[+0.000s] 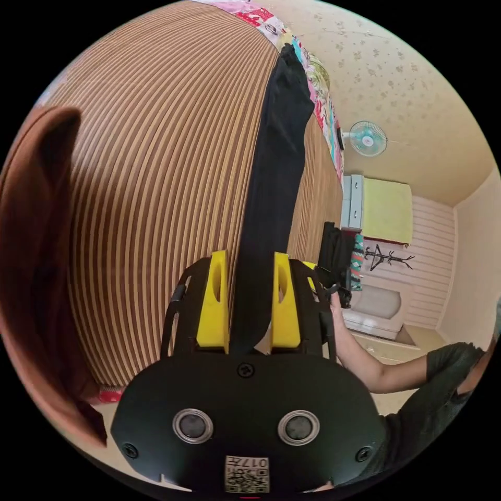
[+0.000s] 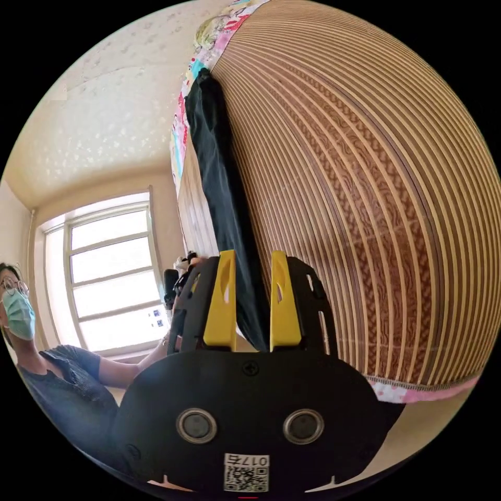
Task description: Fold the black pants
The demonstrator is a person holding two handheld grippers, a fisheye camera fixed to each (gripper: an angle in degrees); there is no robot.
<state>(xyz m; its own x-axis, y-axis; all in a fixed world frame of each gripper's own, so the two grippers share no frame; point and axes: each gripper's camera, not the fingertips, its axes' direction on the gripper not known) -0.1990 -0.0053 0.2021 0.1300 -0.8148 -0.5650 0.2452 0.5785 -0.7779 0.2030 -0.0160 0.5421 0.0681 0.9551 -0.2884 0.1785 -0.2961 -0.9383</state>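
The black pants (image 1: pixel 276 172) run as one long dark strip across the striped bamboo mat (image 1: pixel 156 182), from its far edge back into my left gripper (image 1: pixel 249 255). Its yellow jaws hold the near end of the cloth between them. In the right gripper view the same black pants (image 2: pixel 219 172) stretch along the mat (image 2: pixel 365 209) and end between the jaws of my right gripper (image 2: pixel 252 254), which pinch the cloth. The right gripper (image 1: pixel 334 276) also appears beside the mat's edge, held by a person's hand. The left gripper (image 2: pixel 180 287) appears dark against the window.
A brown cloth (image 1: pixel 36 250) lies at the mat's left side. A colourful patterned sheet (image 1: pixel 326 115) borders the mat's far edge. A wall fan (image 1: pixel 368 138), a coat rack (image 1: pixel 389 258) and a window (image 2: pixel 109 276) stand around. The person (image 2: pixel 57 365) sits close by.
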